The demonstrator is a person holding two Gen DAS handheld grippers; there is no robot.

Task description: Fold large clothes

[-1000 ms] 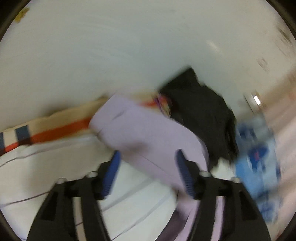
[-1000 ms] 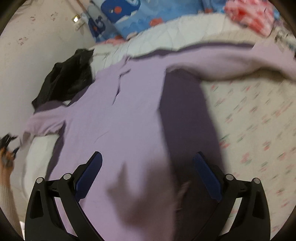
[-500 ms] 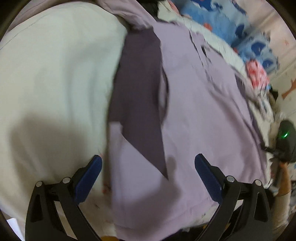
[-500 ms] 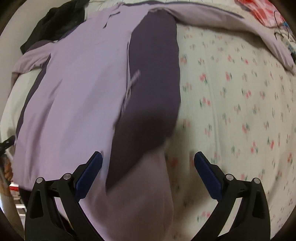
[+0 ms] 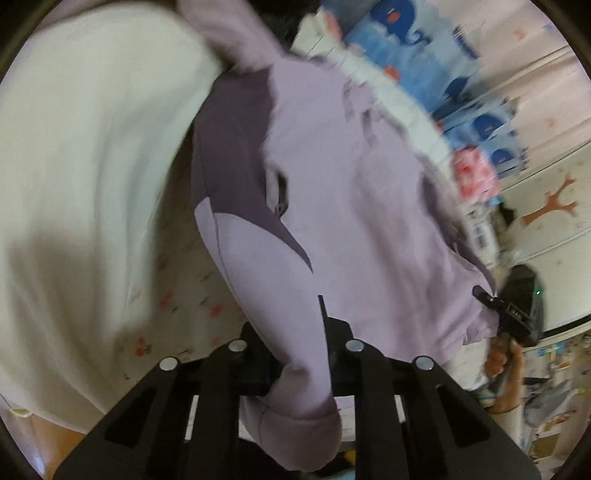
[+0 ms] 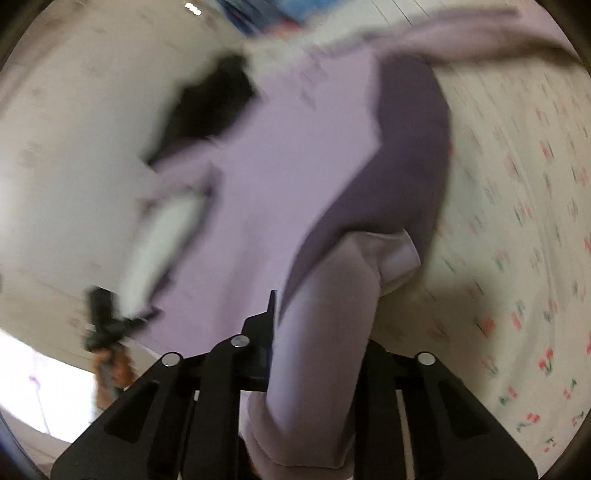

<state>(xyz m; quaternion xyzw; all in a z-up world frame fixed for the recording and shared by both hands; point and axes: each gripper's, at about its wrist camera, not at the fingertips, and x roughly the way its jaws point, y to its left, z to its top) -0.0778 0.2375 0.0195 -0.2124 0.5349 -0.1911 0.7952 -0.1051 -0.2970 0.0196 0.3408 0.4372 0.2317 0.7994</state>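
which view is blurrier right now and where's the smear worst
Right wrist view is blurrier: the dark garment, the sheet's flower print and the left gripper at the left edge all streak. Left wrist view is sharper on the purple jacket, smearing mainly at the blue whale bedding top right; a shadow darkens the white quilt.

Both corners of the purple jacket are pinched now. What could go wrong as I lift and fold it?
The left hand-held gripper and right hand-held gripper each clamp only a bunched bit of the purple jacket hem, so cloth could slip out. The sleeve trails loose and may fold crooked. The black garment lies against the jacket and might get dragged.
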